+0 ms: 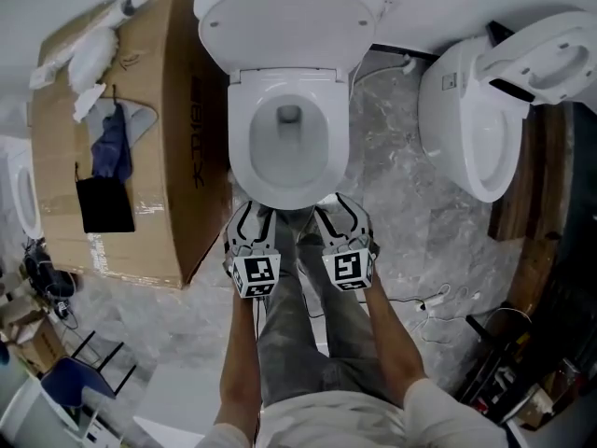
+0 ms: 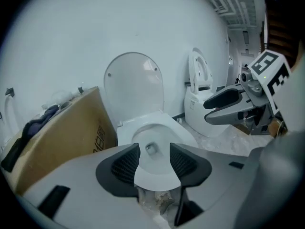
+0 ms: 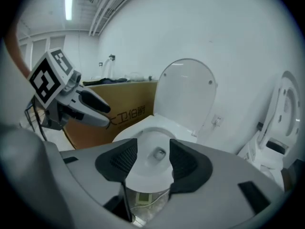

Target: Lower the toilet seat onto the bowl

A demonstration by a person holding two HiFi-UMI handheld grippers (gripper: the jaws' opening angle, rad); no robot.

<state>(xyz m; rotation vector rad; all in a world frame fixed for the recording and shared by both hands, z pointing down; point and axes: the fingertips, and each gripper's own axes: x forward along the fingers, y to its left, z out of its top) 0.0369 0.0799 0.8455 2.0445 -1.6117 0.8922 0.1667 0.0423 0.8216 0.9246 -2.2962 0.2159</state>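
Note:
A white toilet bowl [image 1: 287, 138] stands against the wall in the head view. Its seat and lid [image 1: 289, 15] are raised upright behind it, with two small bumpers showing. My left gripper [image 1: 254, 215] and right gripper [image 1: 340, 208] hang side by side just in front of the bowl's front rim, touching nothing. Both are open with nothing between the jaws. The left gripper view looks past my left gripper [image 2: 153, 160] at the bowl [image 2: 155, 132] and the raised seat [image 2: 134, 87]. The right gripper view shows my right gripper [image 3: 152, 162] facing the same raised seat [image 3: 186, 92].
A large cardboard box [image 1: 159, 157] with cloths on it stands close to the bowl's left. A second toilet [image 1: 476, 119] with its seat up is at the right. Cables [image 1: 438, 299] lie on the marble floor. The person's legs are below the grippers.

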